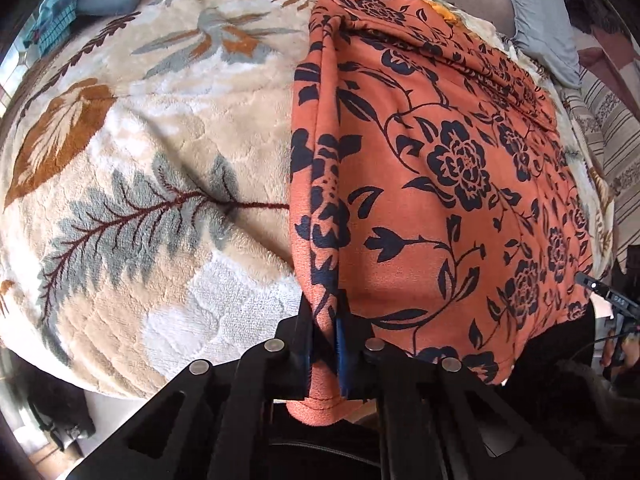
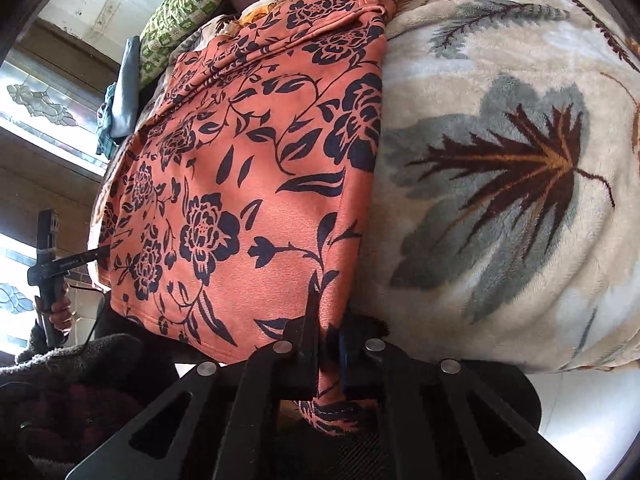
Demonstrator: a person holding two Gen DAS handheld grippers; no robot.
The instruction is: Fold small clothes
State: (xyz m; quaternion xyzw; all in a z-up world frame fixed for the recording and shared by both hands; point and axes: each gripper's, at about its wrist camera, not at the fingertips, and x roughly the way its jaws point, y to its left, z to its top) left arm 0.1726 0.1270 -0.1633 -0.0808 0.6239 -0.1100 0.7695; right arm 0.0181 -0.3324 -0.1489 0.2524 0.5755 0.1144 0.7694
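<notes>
The orange floral garment lies spread on a leaf-patterned blanket covering a bed, its near hem hanging just over the bed's edge toward the person. The left hand-held gripper is clamped on the near corner at the garment's left side, cloth bunched between its blue pads with a fold of hem drooping below them. The right hand-held gripper is clamped likewise on the opposite near corner, and the orange cloth runs away from it up the bed. From the right wrist view the other gripper's handle shows at the far left, gripped by a hand. The step in hand looks like the start of a fold: both near corners are taken, and the far end, already rumpled into ridges, is still down on the blanket. The next move probably calls for lifting both corners together, keeping the hem taut between them, and carrying it over to meet the far edge evenly without dragging the rest askew.
</notes>
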